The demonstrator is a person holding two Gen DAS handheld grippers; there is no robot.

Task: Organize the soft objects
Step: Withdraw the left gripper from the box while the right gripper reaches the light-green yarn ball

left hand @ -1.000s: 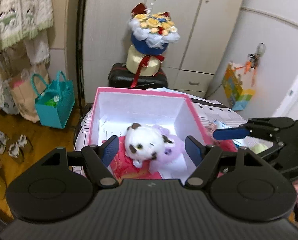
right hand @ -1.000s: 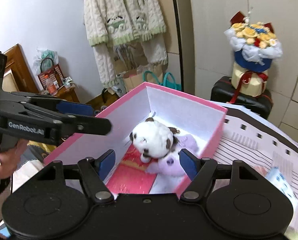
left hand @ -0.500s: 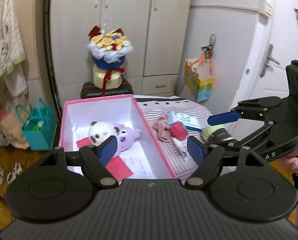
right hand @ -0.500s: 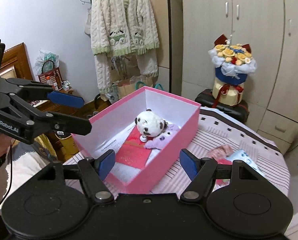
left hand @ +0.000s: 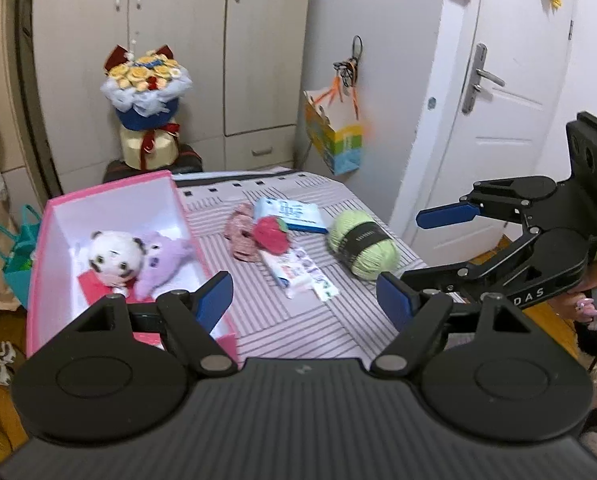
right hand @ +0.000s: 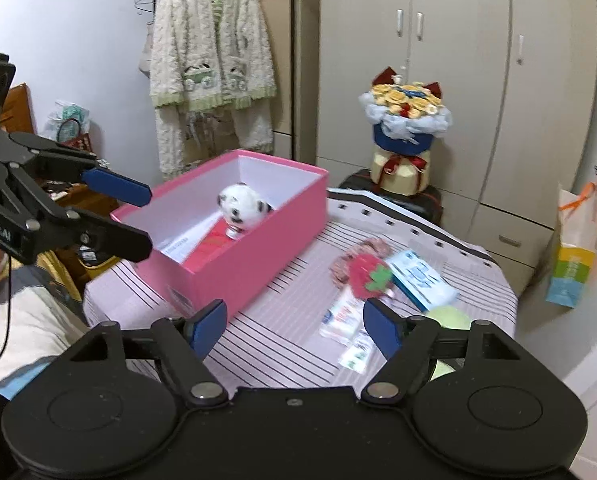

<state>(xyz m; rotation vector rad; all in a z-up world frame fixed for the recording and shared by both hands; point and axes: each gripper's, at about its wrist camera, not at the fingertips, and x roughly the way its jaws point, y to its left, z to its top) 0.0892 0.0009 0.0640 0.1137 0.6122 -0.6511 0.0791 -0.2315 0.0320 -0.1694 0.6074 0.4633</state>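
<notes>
Both my claws hang empty: my left gripper [left hand: 304,300] stands wide, and my right gripper [right hand: 294,326] is opening wider. The pink box [left hand: 38,240] at the left already holds the panda plush [left hand: 116,254]. Right of it on the striped cloth lie the red knitted strawberry [left hand: 272,234] and, farther right, the green yarn ball [left hand: 362,244]. I judge the yarn light and squashy; I'd pinch across its banded middle.
</notes>
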